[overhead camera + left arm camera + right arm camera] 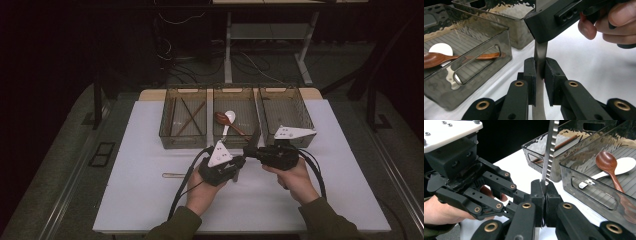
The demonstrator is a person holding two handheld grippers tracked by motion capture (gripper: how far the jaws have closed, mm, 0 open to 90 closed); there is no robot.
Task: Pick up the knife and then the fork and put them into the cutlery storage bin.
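Note:
A table knife with a serrated metal blade [550, 150] stands upright between both grippers in front of the trays. My right gripper [544, 186] is shut on the blade's lower part, and the blade rises above its jaws. My left gripper [540, 65] is shut on the same flat metal strip [540, 51], just under the right gripper's black body [564, 15]. In the high view the left gripper [239, 162] and the right gripper [247, 150] meet near the table's middle, with the knife [254, 136] slanting up toward the middle tray.
Three smoky clear trays line the back of the white table [150, 200]. The left tray [170, 140] holds chopsticks [190, 119]. The middle tray [216, 141] holds a wooden spoon [223, 118] and a white spoon [229, 117]. The right tray [307, 125] stands beside them. A slim pale utensil [174, 175] lies left of my hands.

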